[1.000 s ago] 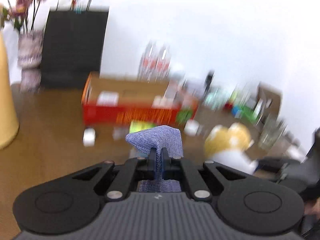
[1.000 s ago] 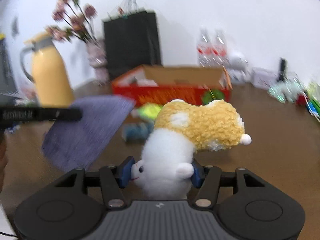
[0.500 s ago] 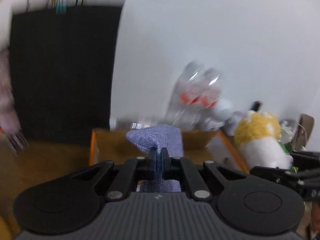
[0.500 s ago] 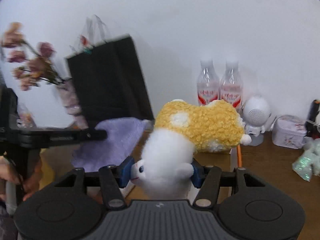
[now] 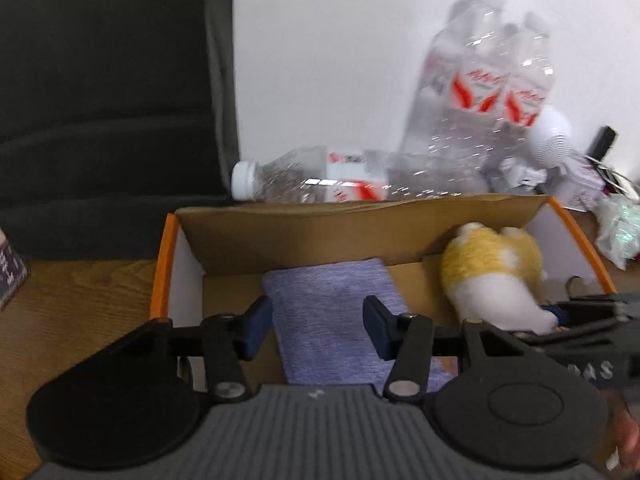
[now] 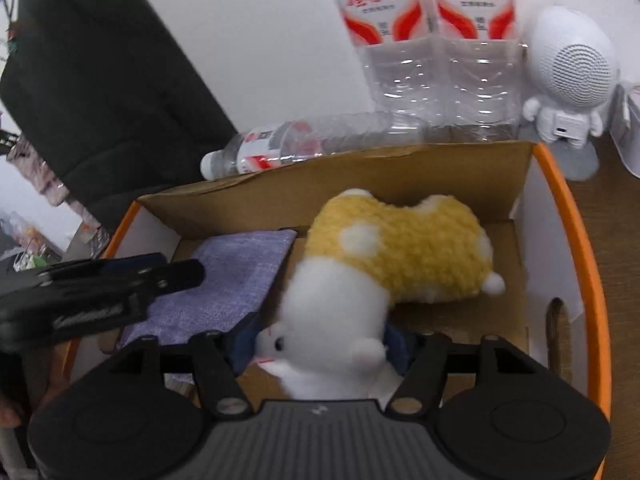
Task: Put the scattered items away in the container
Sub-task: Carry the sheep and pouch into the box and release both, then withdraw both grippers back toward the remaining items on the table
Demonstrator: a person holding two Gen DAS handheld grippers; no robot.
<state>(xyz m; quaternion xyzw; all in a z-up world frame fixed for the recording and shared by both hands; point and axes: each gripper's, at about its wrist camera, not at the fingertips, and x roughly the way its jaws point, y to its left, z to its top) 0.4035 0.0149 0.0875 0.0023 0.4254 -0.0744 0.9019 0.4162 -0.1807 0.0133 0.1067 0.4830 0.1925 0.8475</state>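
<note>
Cardboard box point(image 6: 560, 216) with an orange rim, both tools reaching in from the near side. Left gripper point(image 5: 318, 330) spread wide and released, holding nothing, poised over the purple cloth point(image 5: 336, 320) lying flat on the box floor at the left. Right gripper point(image 6: 320, 344) clenched on the white end of the plush toy point(image 6: 400, 256), yellow body stretched toward the far right corner and seemingly resting on the floor inside the box.

Likely trouble from here:
- Fuzzy pile catching on a pad at release, so the toy lifts back out on withdrawal.
- Cloth edge snagged by the spread left fingers point(image 5: 256, 332) if pulled back low, dragging it over the near wall.
- Two tools close together inside one box: a knock between them possible on the way out.
- Lying bottle point(image 6: 312, 144) just beyond the far wall, with upright bottles point(image 6: 424, 40) and a small white robot figure point(image 6: 568, 76) behind it; a shove on the box could roll or topple them.
</note>
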